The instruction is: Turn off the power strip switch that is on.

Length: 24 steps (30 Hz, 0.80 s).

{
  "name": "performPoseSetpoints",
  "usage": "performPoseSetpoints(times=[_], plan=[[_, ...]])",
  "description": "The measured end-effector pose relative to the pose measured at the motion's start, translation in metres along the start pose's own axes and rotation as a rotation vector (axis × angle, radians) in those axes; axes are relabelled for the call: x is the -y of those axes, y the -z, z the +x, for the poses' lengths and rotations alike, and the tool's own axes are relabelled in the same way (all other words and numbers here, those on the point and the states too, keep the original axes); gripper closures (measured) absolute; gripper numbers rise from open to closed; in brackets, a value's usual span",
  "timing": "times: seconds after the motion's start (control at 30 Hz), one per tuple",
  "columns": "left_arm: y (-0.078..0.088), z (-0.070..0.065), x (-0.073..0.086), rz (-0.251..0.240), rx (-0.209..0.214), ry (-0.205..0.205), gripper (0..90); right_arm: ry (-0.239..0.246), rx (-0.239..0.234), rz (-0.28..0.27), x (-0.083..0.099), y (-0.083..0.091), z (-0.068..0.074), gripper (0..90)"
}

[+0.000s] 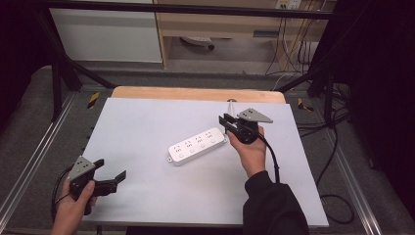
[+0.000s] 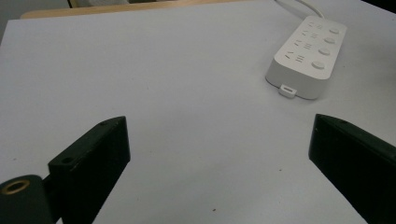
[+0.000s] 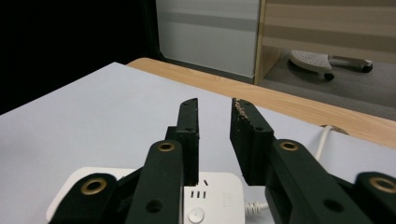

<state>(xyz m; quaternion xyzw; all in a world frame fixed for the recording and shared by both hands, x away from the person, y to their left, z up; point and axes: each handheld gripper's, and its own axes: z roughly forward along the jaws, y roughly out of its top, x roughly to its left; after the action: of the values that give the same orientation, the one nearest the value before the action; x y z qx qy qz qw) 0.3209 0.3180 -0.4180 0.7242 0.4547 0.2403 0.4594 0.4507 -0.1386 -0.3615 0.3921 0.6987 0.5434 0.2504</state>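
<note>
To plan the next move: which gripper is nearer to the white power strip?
Right. The right gripper hovers at the power strip cord end; the left gripper sits far off at the near left table corner.

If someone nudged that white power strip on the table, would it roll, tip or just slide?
The white rectangular plastic power strip lies flat and low, so it would probably slide rather than roll or tip. Its smooth shell on the smooth pale tabletop suggests easy skidding. The white cord at its far end, leading to a hole in the table, may tug it round when pushed.
</note>
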Motion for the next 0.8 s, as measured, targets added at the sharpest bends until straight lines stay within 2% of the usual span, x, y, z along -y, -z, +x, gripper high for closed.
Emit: performPoseSetpoints(times=[0.47, 0.8], plan=[[0.000, 0.000, 0.000, 0.000, -0.001, 0.000, 5.3, 0.028, -0.009, 0.057, 0.014, -0.021, 0.014, 89.5], [0.000, 0.001, 0.000, -0.002, -0.004, 0.001, 5.3, 0.038, -0.012, 0.084, 0.021, -0.030, 0.018, 90.0]])
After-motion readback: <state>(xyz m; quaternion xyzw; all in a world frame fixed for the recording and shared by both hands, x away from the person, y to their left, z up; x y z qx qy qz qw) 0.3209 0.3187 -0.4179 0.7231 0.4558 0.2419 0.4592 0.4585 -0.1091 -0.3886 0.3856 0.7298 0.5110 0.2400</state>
